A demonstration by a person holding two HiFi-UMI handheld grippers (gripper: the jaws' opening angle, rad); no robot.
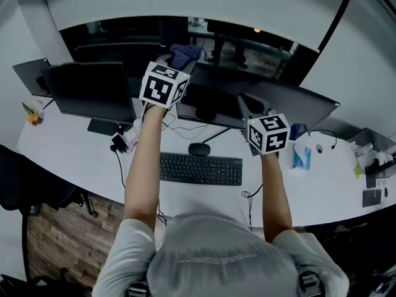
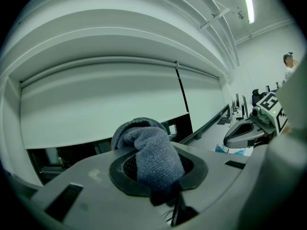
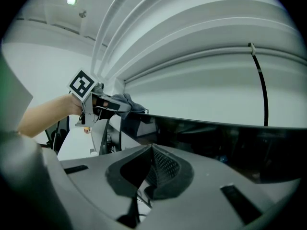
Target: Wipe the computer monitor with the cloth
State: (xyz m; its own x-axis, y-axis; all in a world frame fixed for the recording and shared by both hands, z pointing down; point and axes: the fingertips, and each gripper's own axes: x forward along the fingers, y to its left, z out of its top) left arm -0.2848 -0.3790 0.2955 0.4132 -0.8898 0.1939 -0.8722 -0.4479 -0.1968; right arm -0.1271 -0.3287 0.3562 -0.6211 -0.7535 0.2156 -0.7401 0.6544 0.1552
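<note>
The blue-grey cloth (image 1: 186, 55) is bunched up at the top edge of the middle dark monitor (image 1: 213, 91). My left gripper (image 1: 171, 65) is shut on it, held high over that edge. In the left gripper view the cloth (image 2: 149, 153) bulges out from between the jaws. My right gripper (image 1: 251, 108) hangs lower and to the right, in front of the monitor, shut with nothing in it. From the right gripper view I see the left gripper (image 3: 106, 105) and the cloth (image 3: 128, 99) at the upper left corner of the monitor (image 3: 220, 143), with my own right gripper (image 3: 152, 170) in the foreground.
A second monitor (image 1: 93, 90) stands to the left and another (image 1: 297, 106) to the right. A black keyboard (image 1: 201, 169) and mouse (image 1: 198, 148) lie on the white desk (image 1: 74, 159), with cables and a blue-white packet (image 1: 301, 158). A dark chair (image 1: 28, 184) stands at left.
</note>
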